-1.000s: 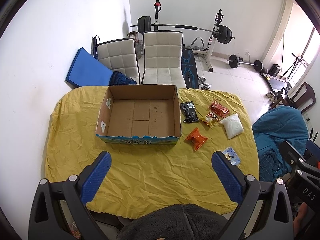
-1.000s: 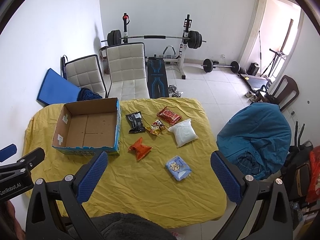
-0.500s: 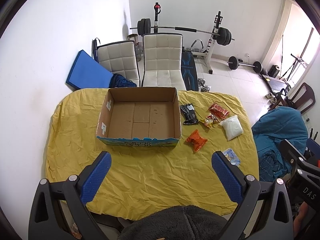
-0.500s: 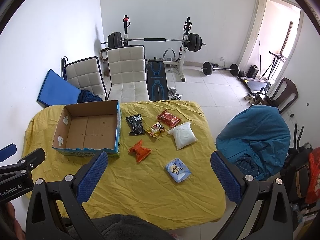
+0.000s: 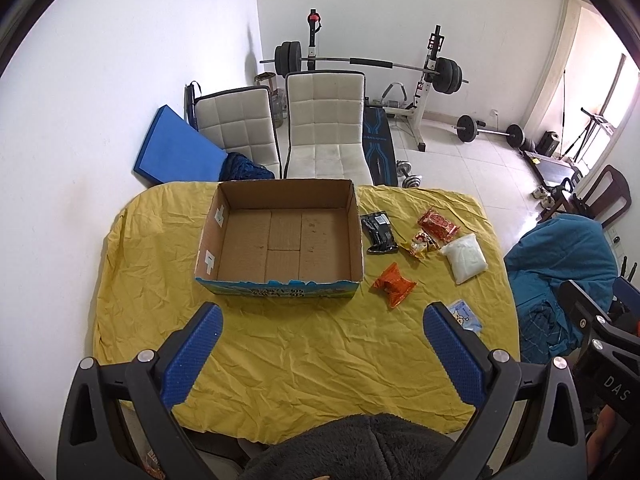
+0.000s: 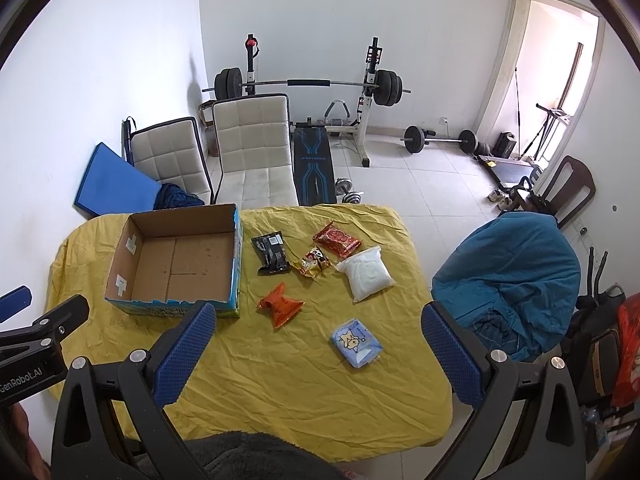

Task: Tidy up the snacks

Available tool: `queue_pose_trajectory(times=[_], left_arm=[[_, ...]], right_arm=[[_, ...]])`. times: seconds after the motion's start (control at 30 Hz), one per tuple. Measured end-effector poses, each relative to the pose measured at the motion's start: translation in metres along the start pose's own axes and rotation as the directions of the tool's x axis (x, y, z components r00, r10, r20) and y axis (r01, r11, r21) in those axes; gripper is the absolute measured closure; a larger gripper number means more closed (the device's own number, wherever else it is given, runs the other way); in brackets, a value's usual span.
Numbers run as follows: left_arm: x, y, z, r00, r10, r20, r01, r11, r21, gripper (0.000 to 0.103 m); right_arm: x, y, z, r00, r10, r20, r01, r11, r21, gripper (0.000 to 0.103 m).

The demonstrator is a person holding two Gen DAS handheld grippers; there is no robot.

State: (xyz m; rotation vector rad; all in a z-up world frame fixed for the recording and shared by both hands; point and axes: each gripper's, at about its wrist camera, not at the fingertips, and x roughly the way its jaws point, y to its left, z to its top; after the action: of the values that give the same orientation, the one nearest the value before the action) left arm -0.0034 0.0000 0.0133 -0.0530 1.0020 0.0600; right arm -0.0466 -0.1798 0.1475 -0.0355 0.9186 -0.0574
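While both are held high above the yellow-clothed surface (image 6: 280, 392), the left gripper (image 5: 320, 356) and the right gripper (image 6: 318, 354) each stand with their blue-padded fingers spread wide and nothing between them.

The landmark is the open brown cardboard box with a blue printed front (image 5: 280, 240), which sits on the surface and holds nothing. In the left wrist view this box lies straight ahead of the left gripper, beyond its fingertips and well apart from them. In the right wrist view the same box (image 6: 176, 260) lies ahead and to the left, its near corner just past the left finger in the picture.

All the snacks lie on the cloth to the right of the box. Closest to its right wall is the black flat packet (image 6: 272, 252), near the box's far right corner. The crumpled orange foil packet (image 6: 281, 305) lies right of the box's near right corner, ahead of the right gripper between its fingers. Farther right of the box come the small yellow-brown wrapped snack (image 6: 314, 266), the red printed packet (image 6: 337, 240) just behind it, and the white plastic pouch (image 6: 365, 278) beside both. The light blue packet with a cartoon figure (image 6: 356, 343) lies farthest from the box toward the near side, closest to the right gripper; in the left wrist view it (image 5: 466, 316) is partly hidden behind that gripper's right finger.
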Motion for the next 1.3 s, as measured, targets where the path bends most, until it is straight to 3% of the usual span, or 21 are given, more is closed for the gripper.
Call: queue_pose_trajectory(times=[0.53,0.67,0.77,0.87,0.97,1.03,1.17,1.3], left_arm=[[0.004,-0.001,0.001,1.000,-0.001,-0.017,0.001,1.000,-0.001,0.000],[0.014,-0.004,0.002,0.999,-0.011,-0.036,0.010,1.000,-0.006,0.000],[0.031,-0.009,0.003,0.998,-0.007,-0.059,0.006,1.000,-0.007,0.000],[0.061,-0.017,0.003,0.995,0.003,-0.101,-0.002,1.000,0.008,0.000],[0.104,-0.031,0.002,0.987,0.024,-0.158,-0.018,0.999,0.043,0.000],[0.131,-0.040,0.000,0.979,0.035,-0.200,-0.021,0.997,0.070,0.000],[0.189,-0.064,-0.006,0.955,0.050,-0.292,-0.017,0.993,0.116,0.000],[0.245,-0.092,-0.013,0.910,0.020,-0.413,0.022,0.995,0.098,0.000]], right_arm=[[0.016,0.002,0.005,0.999,0.024,-0.035,-0.023,1.000,0.013,0.000],[0.042,-0.013,0.002,0.998,-0.003,-0.063,0.006,0.999,0.032,0.000],[0.087,-0.035,-0.002,0.988,-0.057,-0.142,0.062,0.998,0.027,0.000],[0.151,-0.055,-0.015,0.960,-0.109,-0.257,0.107,0.994,-0.020,0.000],[0.221,-0.068,-0.036,0.929,-0.114,-0.353,0.082,0.991,-0.105,0.000],[0.276,-0.073,-0.054,0.895,-0.135,-0.425,0.064,0.982,-0.178,0.000],[0.367,-0.081,-0.089,0.829,-0.117,-0.548,-0.021,0.971,-0.239,0.000],[0.430,-0.074,-0.119,0.774,-0.067,-0.630,-0.117,0.962,-0.247,0.000]])
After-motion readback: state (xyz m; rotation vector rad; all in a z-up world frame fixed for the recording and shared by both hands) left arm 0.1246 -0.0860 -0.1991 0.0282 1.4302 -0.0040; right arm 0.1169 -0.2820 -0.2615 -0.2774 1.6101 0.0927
